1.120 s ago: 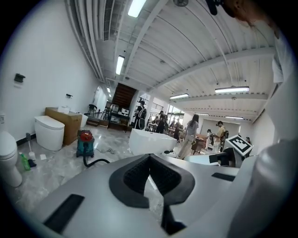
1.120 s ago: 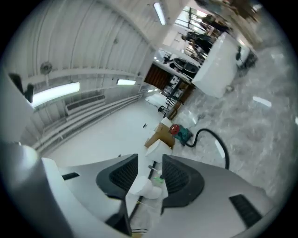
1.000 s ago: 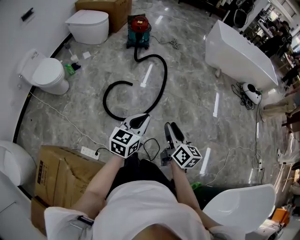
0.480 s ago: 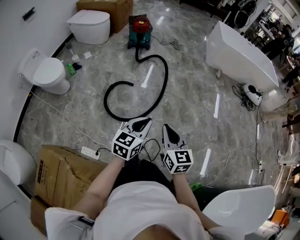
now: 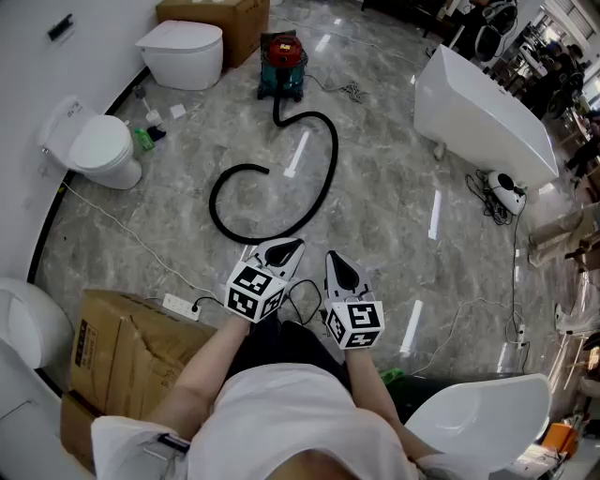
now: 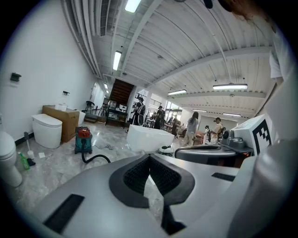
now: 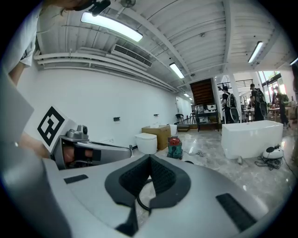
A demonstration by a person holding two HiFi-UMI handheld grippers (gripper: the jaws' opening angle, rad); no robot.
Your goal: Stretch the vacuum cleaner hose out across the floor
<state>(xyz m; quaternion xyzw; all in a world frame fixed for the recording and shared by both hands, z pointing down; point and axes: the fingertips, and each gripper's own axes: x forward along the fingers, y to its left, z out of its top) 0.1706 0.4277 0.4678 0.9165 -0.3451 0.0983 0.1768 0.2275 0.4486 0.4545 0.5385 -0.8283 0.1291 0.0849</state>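
The red and teal vacuum cleaner [image 5: 281, 62] stands at the far end of the marble floor. Its black hose [image 5: 330, 155] runs out from the base, loops right, then curls back left to a free end [image 5: 262, 167]. My left gripper [image 5: 286, 246] and right gripper [image 5: 336, 259] hang side by side just short of the loop's near bend, both shut with nothing in them and apart from the hose. The left gripper view shows the vacuum cleaner [image 6: 84, 139] and hose [image 6: 97, 158] beyond the shut left gripper [image 6: 150, 160]. The right gripper view shows the vacuum cleaner [image 7: 175, 148] past the right gripper [image 7: 150, 163].
Two toilets [image 5: 98, 150] [image 5: 183, 52] and a cardboard box [image 5: 220, 17] line the left wall. Another box [image 5: 117, 352] sits near my left side, beside a power strip [image 5: 178, 306] with thin cables. A white bathtub [image 5: 483, 117] and a small appliance [image 5: 506, 187] lie to the right.
The right gripper's jaws have shut on nothing, and it has rolled so its marker cube faces up, shifting slightly left. The left gripper and the hose stay put.
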